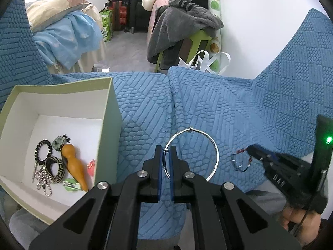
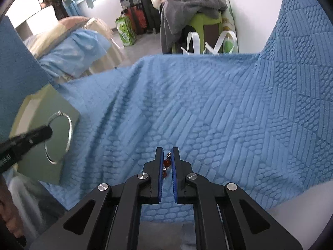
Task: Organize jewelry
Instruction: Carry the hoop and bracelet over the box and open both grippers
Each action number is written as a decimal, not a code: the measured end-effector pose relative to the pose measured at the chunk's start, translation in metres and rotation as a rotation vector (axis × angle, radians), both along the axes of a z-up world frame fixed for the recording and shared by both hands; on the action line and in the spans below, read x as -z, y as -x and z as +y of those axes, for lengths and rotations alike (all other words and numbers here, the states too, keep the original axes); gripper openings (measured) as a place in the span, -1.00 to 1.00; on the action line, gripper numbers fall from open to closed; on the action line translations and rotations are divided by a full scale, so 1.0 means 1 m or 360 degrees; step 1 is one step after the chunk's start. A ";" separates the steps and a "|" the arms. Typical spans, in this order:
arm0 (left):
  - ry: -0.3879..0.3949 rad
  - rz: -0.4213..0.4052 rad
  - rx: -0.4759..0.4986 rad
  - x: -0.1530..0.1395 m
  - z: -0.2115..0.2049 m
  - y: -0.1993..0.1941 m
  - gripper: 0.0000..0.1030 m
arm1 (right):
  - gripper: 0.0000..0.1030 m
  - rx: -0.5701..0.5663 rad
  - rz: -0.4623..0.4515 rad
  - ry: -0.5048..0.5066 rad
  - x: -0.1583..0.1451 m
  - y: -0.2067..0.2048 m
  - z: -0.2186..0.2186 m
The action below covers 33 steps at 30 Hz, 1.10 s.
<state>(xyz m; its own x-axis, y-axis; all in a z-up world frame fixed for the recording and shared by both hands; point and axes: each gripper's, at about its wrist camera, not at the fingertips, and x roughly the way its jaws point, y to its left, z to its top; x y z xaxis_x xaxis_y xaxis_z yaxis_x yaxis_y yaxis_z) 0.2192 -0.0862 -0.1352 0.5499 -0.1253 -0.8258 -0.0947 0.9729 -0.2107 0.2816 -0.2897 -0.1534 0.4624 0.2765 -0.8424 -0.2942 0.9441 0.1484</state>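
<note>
The left claw (image 1: 166,152) is seen closed on a thin silver bangle (image 1: 192,153), gripped at its rim so that the ring hangs free above the blue textured sofa cover (image 1: 218,100). Just to its left an open pale green box (image 1: 112,108) is set on the cover, and in it a black coil hair tie (image 1: 42,151), a wooden gourd-shaped piece (image 1: 73,164), a ball chain (image 1: 43,180) and other small trinkets are gathered. The right claw (image 2: 167,160) is clamped shut on a string of amber and dark beads (image 2: 167,162), held clear of the cover, with its loop seen dangling in the left wrist view.
</note>
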 end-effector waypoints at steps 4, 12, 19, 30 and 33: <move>0.0005 -0.0011 0.0003 -0.018 0.004 0.003 -0.90 | -0.89 -0.0016 -0.0069 -0.0002 -0.032 0.001 0.006; -0.0026 -0.0068 0.0008 -0.071 0.024 0.009 -0.89 | -0.89 -0.0075 -0.0223 0.0011 -0.104 0.005 0.031; -0.0050 -0.0140 -0.0022 -0.120 0.055 0.018 -0.89 | -0.89 -0.0130 -0.0343 -0.0033 -0.170 0.010 0.064; -0.0050 -0.0238 -0.0085 -0.176 0.110 0.035 -0.89 | -0.89 -0.0221 -0.0463 -0.0128 -0.236 0.023 0.127; -0.0063 -0.0258 -0.0098 -0.184 0.124 0.038 -0.89 | -0.89 -0.0245 -0.0465 -0.0162 -0.244 0.024 0.145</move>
